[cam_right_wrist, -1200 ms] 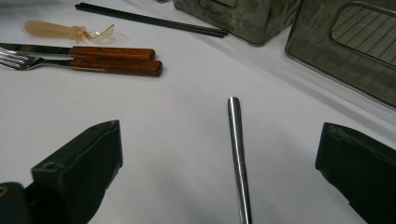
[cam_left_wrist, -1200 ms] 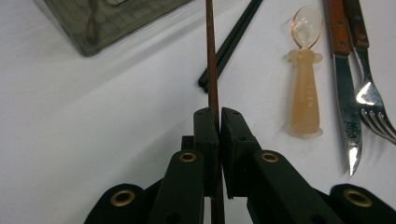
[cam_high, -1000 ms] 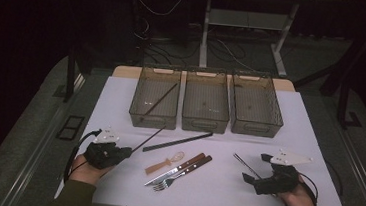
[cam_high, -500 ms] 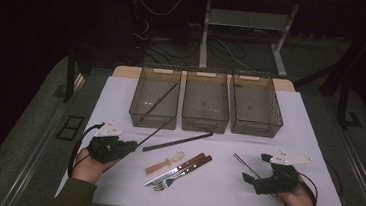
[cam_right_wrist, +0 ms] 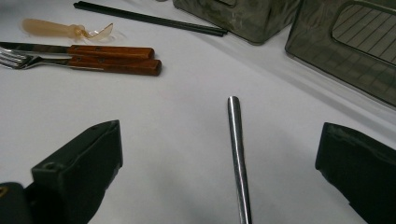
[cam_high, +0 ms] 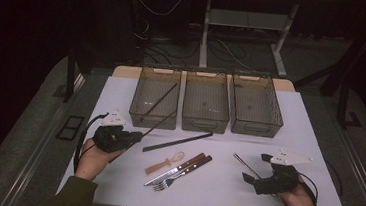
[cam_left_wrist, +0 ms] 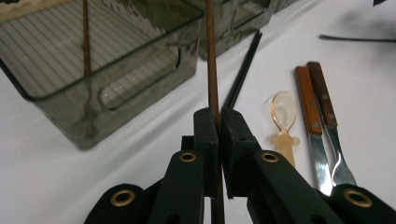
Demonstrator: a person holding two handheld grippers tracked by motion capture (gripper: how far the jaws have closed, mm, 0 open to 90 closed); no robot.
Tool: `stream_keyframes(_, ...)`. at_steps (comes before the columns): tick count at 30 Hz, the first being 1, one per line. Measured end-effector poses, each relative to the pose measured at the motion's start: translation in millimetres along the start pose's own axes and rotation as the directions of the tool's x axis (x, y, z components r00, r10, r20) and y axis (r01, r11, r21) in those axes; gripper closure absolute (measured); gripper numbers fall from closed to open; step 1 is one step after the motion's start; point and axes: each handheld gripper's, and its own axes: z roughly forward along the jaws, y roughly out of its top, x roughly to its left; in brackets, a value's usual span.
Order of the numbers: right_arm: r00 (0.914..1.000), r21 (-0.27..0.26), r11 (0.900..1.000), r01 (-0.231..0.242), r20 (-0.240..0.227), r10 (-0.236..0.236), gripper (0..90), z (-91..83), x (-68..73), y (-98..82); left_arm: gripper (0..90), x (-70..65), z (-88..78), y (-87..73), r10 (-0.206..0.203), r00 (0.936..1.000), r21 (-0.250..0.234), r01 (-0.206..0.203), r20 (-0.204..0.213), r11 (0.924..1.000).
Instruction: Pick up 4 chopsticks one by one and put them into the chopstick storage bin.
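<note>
left gripper (cam_high: 135,135) clamped on a brown chopstick (cam_left_wrist: 213,79), pinched between both pads near its lower end, shaft running up and away from the jaws toward the front wall of the left bin (cam_high: 154,100), tip near that bin's rim; another brown stick already leaning inside. right gripper (cam_high: 248,177) spread wide, grasping nothing, resting low over the white table (cam_high: 295,118), with a silver chopstick (cam_right_wrist: 236,149) flat on the table between the jaws, touching neither pad.
</note>
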Motion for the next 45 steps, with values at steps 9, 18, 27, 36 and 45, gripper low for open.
stream_keyframes(9,1.0,0.001,1.0,-0.006,0.001,0.006,0.9,-0.6,-0.5,-0.3,85.1,6.1,6.6,16.6,0.002,1.0,-0.022,-0.002,0.006,0.9998)
stream_keyframes(18,0.9999,-0.004,1.0,-0.012,-0.001,0.012,0.9,-1.4,0.1,-0.4,85.2,10.3,17.3,33.8,0.004,1.0,-0.023,-0.004,-0.001,0.9997)
stream_keyframes(27,0.9999,-0.005,1.0,-0.011,-0.003,0.011,0.9,-1.6,-0.2,-0.4,85.1,19.9,29.9,56.6,0.018,0.9997,-0.02,-0.018,-0.015,0.9996)
stream_keyframes(36,0.9999,-0.009,1.0,-0.01,-0.007,0.01,0.9,-2.0,-0.1,-0.4,85.1,37.2,41.7,81.7,0.014,0.9987,0.0,-0.014,-0.049,0.9999)
stream_keyframes(45,0.9999,-0.009,1.0,-0.01,-0.009,0.01,0.9,-2.1,0.6,-0.3,85.1,55.7,53.0,109.1,0.03,0.9967,0.004,-0.03,-0.076,0.9996)
